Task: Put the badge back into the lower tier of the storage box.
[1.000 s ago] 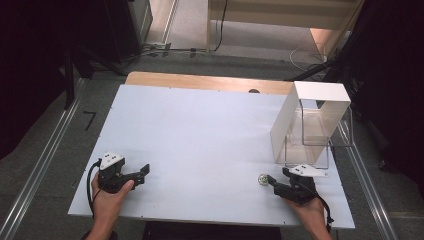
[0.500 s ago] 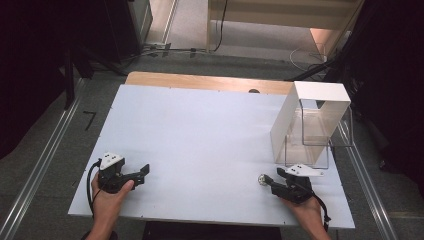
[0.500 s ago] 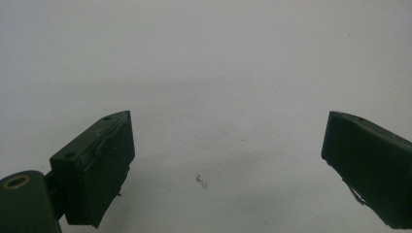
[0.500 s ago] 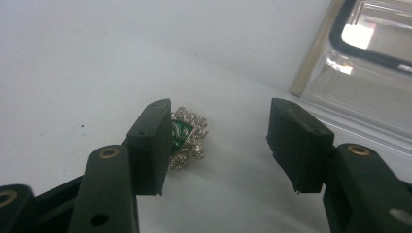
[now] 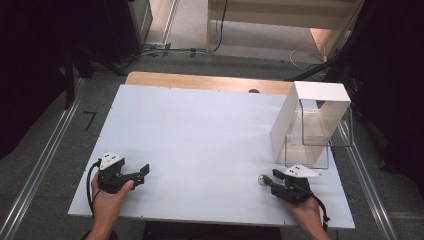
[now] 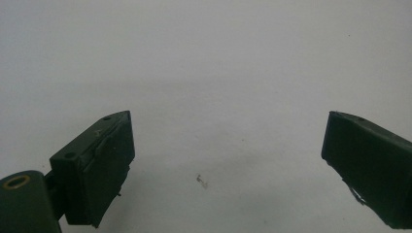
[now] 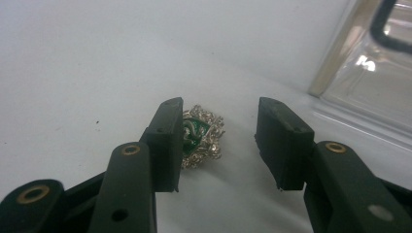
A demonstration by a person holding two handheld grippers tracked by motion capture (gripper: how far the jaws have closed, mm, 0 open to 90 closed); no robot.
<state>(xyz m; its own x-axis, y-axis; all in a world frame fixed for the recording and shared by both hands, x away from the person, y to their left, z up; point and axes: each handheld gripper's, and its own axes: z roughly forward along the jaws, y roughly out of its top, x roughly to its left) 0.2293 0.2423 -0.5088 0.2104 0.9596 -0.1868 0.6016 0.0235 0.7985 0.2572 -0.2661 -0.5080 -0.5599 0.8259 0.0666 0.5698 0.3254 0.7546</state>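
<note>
Fingers of our right gripper (image 7: 218,145) had just been closing around the brooch (image 7: 201,136) — not yet clamped; left gripper (image 6: 228,165) gaped wide at seven o'clock on the bench (image 5: 200,130), empty.

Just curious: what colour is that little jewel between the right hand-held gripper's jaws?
The brooch is green at its centre with a sparkly silver rim, clearest in the right gripper view.

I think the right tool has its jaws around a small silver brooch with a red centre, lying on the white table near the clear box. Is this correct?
Not quite: the centre of the brooch is green, not red, as the right gripper view shows. The rest holds: the right tool has its jaws, which have just been closing, around it on the white table near the clear box.
</note>
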